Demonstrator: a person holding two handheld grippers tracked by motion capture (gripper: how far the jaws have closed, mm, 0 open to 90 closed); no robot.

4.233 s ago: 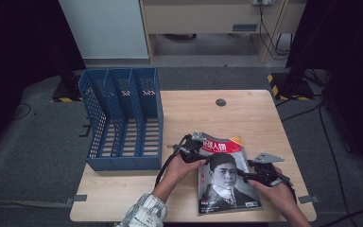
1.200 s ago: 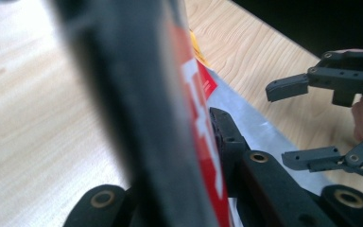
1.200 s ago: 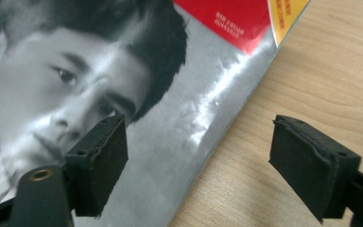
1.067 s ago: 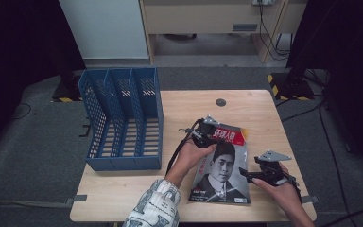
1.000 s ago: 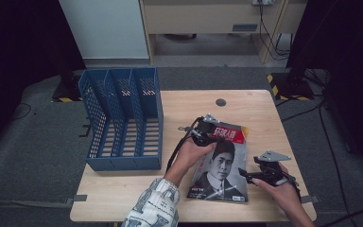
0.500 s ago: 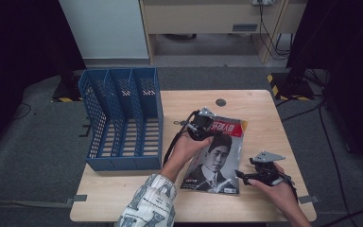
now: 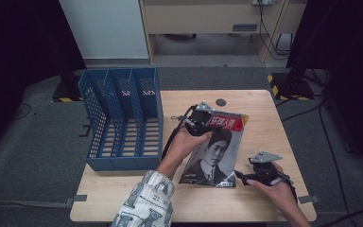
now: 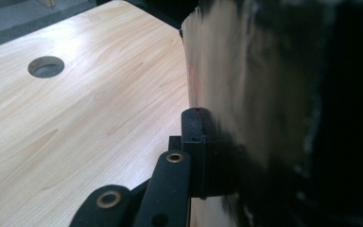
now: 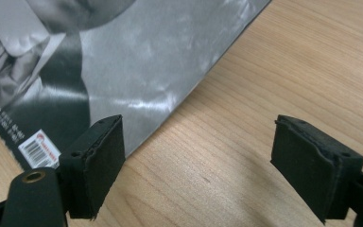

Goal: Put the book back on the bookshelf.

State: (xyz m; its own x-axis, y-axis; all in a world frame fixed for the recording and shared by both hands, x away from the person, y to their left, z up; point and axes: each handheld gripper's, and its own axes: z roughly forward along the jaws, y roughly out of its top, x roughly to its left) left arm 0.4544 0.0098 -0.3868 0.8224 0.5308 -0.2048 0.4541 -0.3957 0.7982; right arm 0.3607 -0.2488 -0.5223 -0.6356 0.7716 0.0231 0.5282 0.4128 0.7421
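The magazine (image 7: 212, 149) is grasped at its far left corner by the left gripper (image 7: 202, 119) and is seen tilted on the table (image 7: 260, 109), right of the blue file rack (image 7: 123, 118). The right gripper (image 7: 244, 177) is held released, its 2 jaws apart, near the magazine's near right corner.

**Readable markings: magazine only**

Magazine (image 7: 212, 152) cover carried a red masthead band (image 7: 225, 122) with white Chinese characters, too small to read with certainty. Right gripper view showed a white barcode sticker (image 9: 39, 147) with a small red logo at the cover's corner; digits illegible. Fine print ran along the cover edge, unreadable.
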